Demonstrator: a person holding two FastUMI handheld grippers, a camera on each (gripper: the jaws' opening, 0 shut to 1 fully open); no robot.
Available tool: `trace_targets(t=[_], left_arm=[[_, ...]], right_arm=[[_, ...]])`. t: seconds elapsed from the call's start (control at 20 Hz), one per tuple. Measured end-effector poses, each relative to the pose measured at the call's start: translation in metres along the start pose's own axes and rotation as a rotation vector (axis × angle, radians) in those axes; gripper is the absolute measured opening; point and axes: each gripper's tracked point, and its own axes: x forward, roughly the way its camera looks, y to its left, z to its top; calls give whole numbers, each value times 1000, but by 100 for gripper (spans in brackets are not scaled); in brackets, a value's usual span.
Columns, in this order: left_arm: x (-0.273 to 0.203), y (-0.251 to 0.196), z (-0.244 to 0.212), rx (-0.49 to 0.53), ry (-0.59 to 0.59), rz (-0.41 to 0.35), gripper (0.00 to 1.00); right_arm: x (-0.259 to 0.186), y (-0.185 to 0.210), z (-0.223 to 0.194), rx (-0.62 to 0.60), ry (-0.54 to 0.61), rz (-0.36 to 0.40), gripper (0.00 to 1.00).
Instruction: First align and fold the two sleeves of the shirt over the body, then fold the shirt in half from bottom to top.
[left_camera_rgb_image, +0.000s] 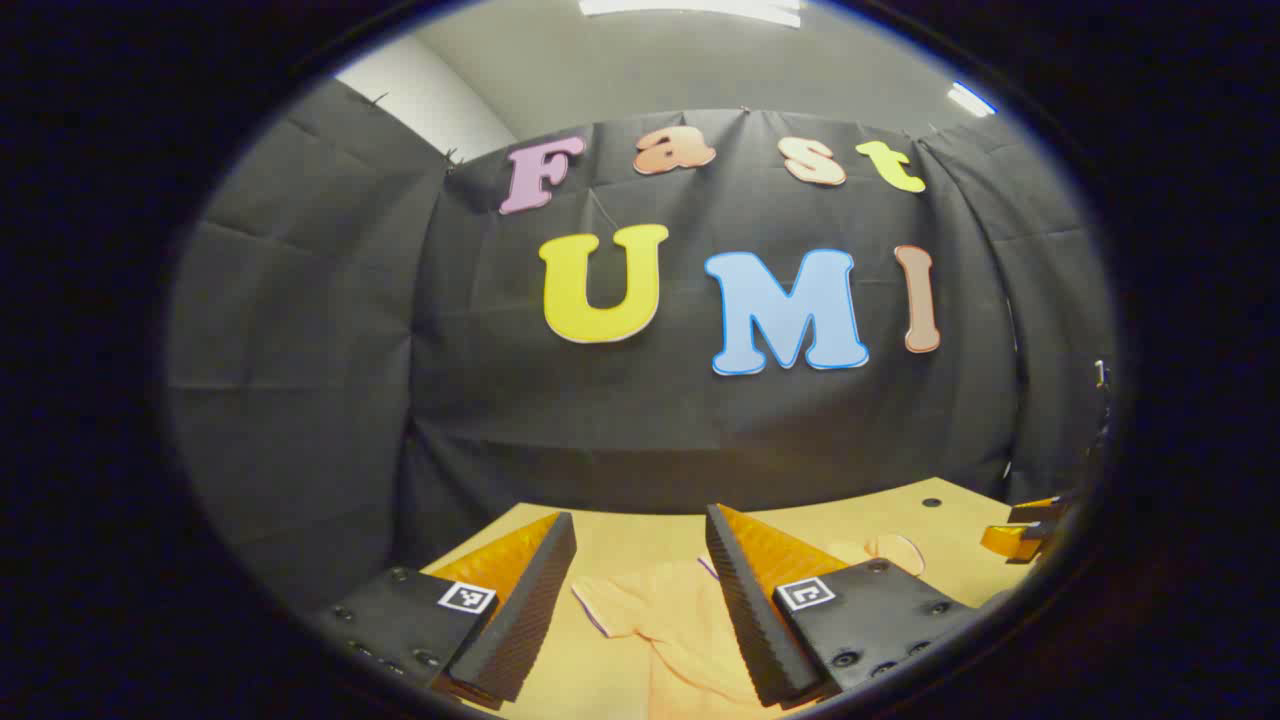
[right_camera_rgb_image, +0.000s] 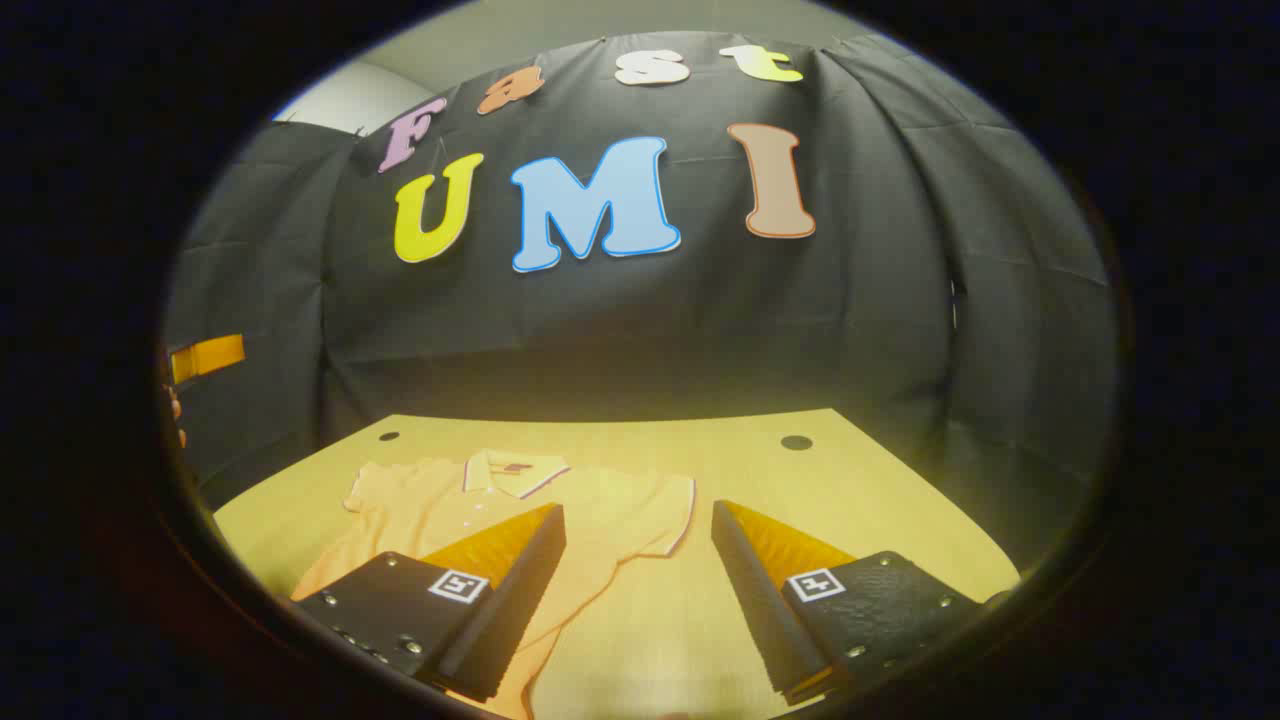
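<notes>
A pale orange polo shirt (right_camera_rgb_image: 560, 510) lies flat on the wooden table (right_camera_rgb_image: 800, 490), collar (right_camera_rgb_image: 510, 472) toward the far wall, both short sleeves spread out. In the right gripper view, my right gripper (right_camera_rgb_image: 635, 560) hovers open above the shirt's right side, near its right sleeve (right_camera_rgb_image: 660, 505). In the left gripper view, my left gripper (left_camera_rgb_image: 640, 570) hangs open over the shirt's left sleeve (left_camera_rgb_image: 630, 605), nothing between its fingers. The other gripper (left_camera_rgb_image: 1030, 530) shows at the far right edge of the left gripper view.
The table (left_camera_rgb_image: 950, 520) ends near the black cloth wall at the back. Two small dark holes (right_camera_rgb_image: 796, 442) sit in the tabletop near its far edge. Bare wood lies to the right of the shirt.
</notes>
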Motion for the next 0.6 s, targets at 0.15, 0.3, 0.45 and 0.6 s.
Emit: trace_targets(t=[0.15,0.3,0.45,0.6], left_arm=[[19,10,-26,-24,31,13,83],[29,19,-49,-12,57,28,83],[32,25,-63,6,71,47,91],[36,25,-71,-3,77,48,85]], right_arm=[[13,-7,4,-14,-11,-24,93],[23,-10,1,-1,0,-33,95],[30,-12,-1,-3,10,-36,95],[34,-14,1,-22,7,-47,93]])
